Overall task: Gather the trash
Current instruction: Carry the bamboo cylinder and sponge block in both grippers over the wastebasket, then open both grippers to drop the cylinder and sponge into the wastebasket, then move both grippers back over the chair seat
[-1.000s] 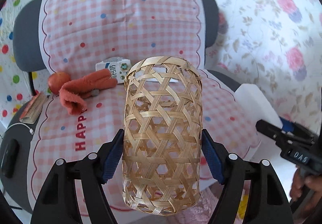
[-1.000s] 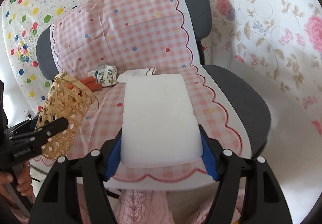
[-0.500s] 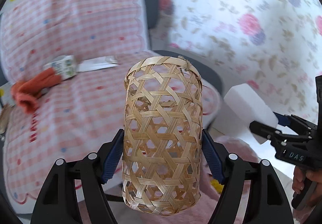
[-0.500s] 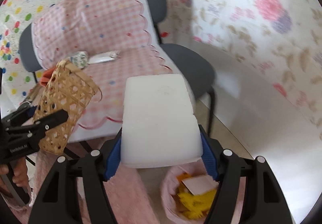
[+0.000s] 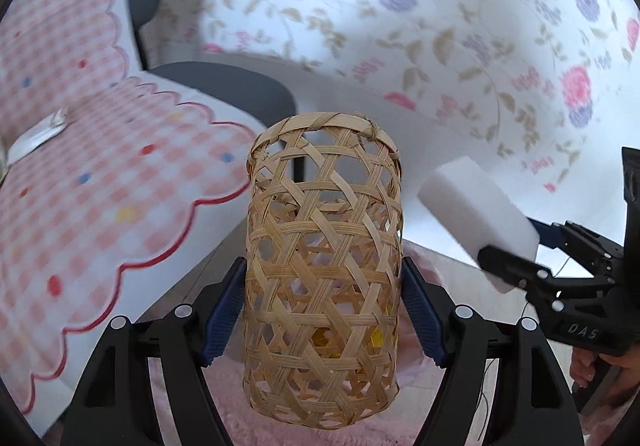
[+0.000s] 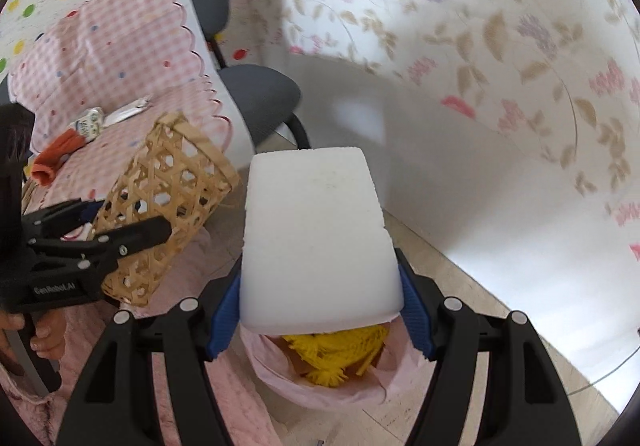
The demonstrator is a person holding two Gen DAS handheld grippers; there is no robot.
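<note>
My left gripper [image 5: 322, 310] is shut on a woven bamboo basket [image 5: 324, 270], held in the air beside the chair; the basket also shows in the right wrist view [image 6: 164, 201]. My right gripper [image 6: 320, 314] is shut on a white foam block [image 6: 316, 242], held just above a bin lined with a pink bag [image 6: 320, 386] that holds yellow trash [image 6: 340, 354]. The foam block shows at the right in the left wrist view [image 5: 476, 221]. Yellow trash shows through the basket's weave.
A grey chair [image 6: 260, 93] with a pink checked cover [image 5: 100, 173] stands to the left. On it lie an orange cloth [image 6: 56, 153], a small carton [image 6: 90, 123] and a white wrapper [image 6: 128, 111]. A floral curtain [image 6: 480, 45] hangs behind.
Both grippers have swung right, away from the chair seat and down toward the floor. The bin has come fully under the foam block. Both grips are unchanged.
</note>
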